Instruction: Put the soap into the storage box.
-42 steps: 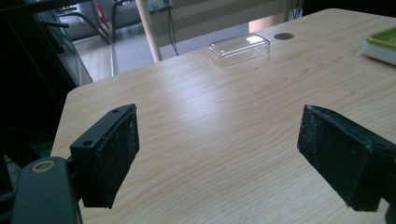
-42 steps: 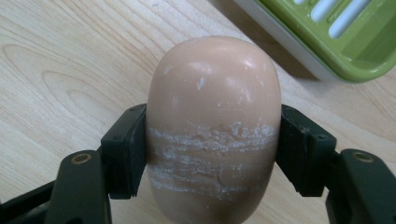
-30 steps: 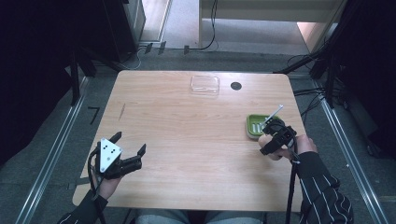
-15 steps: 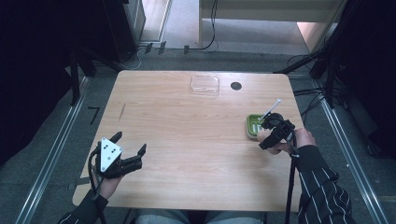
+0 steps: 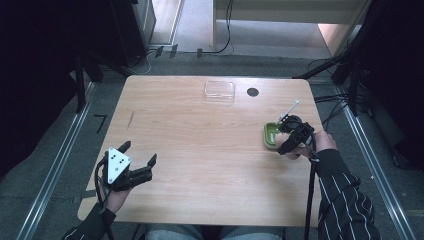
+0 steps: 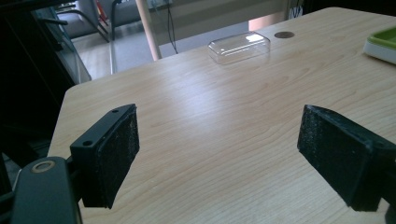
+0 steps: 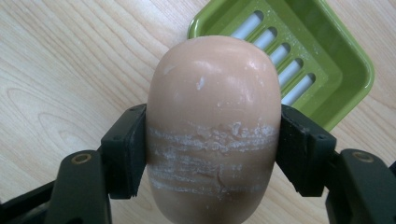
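While the left tongs (image 5: 139,169) rest idle and spread wide near the tabletop's (image 5: 200,150) front left corner, the right tongs (image 7: 212,154), clamped on a peach soap bar (image 7: 215,121), have edged closer over the green soap dish (image 7: 322,56); setting it down there looks likely next.
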`<state>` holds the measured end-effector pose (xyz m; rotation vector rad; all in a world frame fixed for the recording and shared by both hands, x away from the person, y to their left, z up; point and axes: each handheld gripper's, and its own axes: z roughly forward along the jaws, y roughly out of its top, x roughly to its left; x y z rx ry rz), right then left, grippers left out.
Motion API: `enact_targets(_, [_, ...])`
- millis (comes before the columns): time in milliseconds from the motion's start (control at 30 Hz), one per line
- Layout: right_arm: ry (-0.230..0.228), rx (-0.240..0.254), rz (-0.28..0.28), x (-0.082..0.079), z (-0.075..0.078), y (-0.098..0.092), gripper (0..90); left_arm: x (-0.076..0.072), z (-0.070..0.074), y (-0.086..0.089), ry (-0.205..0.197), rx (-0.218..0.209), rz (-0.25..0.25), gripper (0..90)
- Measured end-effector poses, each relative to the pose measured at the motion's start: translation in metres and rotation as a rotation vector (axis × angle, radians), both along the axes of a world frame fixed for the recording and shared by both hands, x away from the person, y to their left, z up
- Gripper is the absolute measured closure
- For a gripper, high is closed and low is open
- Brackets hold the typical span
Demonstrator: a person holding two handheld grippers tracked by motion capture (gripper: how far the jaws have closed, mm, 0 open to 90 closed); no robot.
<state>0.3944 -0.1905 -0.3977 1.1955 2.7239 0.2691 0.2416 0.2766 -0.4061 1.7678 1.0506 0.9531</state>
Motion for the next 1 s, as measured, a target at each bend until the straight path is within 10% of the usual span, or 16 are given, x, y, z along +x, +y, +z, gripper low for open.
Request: enact_targets(1000, [-0.016,-0.008,0.071,0.022,0.004,-0.004,33.7,0.000,-0.001,0.002,0.005,0.007,0.005,13.3])
